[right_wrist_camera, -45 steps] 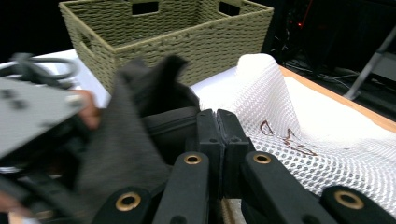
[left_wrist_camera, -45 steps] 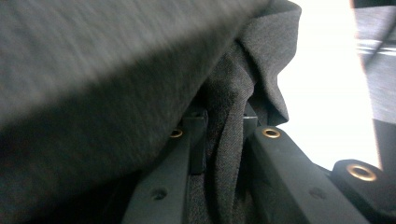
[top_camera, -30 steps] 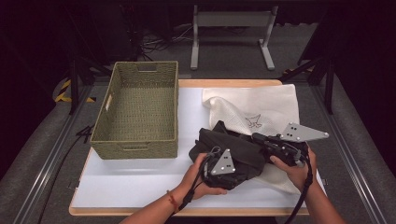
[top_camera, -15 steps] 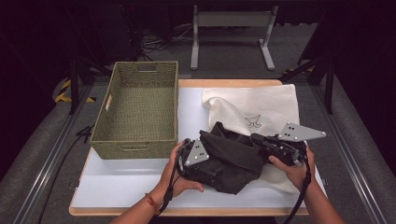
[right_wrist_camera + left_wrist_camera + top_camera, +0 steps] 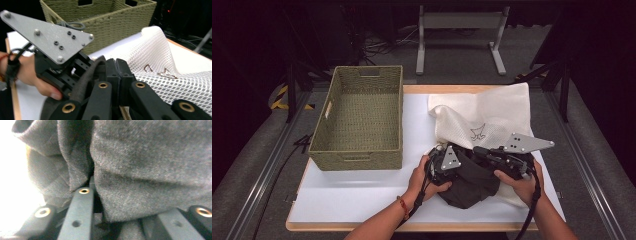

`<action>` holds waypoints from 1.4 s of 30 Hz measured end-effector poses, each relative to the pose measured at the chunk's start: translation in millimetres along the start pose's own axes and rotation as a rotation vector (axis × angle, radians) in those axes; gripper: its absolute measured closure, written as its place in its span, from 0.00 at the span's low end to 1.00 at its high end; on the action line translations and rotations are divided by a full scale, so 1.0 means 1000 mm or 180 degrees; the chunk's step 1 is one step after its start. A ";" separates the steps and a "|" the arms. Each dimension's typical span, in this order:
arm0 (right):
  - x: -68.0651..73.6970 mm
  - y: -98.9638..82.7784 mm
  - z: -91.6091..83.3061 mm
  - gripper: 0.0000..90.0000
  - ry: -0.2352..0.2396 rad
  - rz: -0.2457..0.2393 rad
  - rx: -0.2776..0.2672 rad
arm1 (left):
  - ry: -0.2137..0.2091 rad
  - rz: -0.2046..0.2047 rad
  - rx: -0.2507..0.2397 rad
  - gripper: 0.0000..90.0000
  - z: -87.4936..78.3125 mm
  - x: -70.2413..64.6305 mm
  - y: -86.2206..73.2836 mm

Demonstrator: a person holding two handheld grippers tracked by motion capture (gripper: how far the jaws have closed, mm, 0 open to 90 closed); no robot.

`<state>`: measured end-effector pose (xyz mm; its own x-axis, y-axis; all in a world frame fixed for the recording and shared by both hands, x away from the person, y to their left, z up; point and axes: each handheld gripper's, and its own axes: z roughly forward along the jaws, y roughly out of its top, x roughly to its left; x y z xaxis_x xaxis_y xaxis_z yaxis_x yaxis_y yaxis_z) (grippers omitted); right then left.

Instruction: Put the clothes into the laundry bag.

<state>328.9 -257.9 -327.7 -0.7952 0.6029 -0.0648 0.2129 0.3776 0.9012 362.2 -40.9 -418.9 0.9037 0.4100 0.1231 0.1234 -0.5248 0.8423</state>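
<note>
Dark grey woven cloth (image 5: 472, 182) lying bunched between both tongs, left tongs (image 5: 447, 162) closing on its left fold, right tongs (image 5: 492, 155) pinching its right edge, near the surface's front edge.

A wicker basket (image 5: 359, 117) blocks the table's left, a white mesh cloth (image 5: 492, 112) the right; bare tabletop (image 5: 362, 192) lies in front

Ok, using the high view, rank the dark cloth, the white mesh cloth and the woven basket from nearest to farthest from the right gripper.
1. Dark cloth: pinched in the right gripper, at the table's front.
2. White mesh cloth: just behind, spread toward the back right.
3. Woven basket: far off on the left side.
</note>
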 end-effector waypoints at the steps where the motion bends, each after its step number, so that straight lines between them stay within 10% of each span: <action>1: 0.002 0.002 0.001 1.00 0.0004 -0.0008 -0.0012 | 0.0029 -0.0015 -0.0073 0.85 -0.003 -0.001 0.002; 12: 0.029 0.038 -0.010 1.00 0.0182 -0.0227 -0.0236 | 0.0172 0.0029 -0.0338 0.86 -0.037 -0.007 0.030; 26: 0.027 0.026 -0.010 1.00 0.0038 -0.0239 -0.0072 | 0.0618 -0.0577 -0.0556 0.81 0.000 0.024 0.022; 37: 0.019 -0.013 -0.007 1.00 0.0025 -0.0180 0.0227 | -0.0251 -0.0442 -0.0409 0.20 -0.040 0.026 -0.009; 42: 0.018 -0.016 -0.008 1.00 0.0018 -0.0166 0.0217 | -0.0253 -0.0157 -0.0244 0.15 -0.063 0.014 -0.015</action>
<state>306.2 -258.6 -340.1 -0.8093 0.5773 -0.1083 0.2091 0.4554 0.8654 346.8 19.5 -397.3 0.9273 0.3720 0.0410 0.1395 -0.4454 0.8844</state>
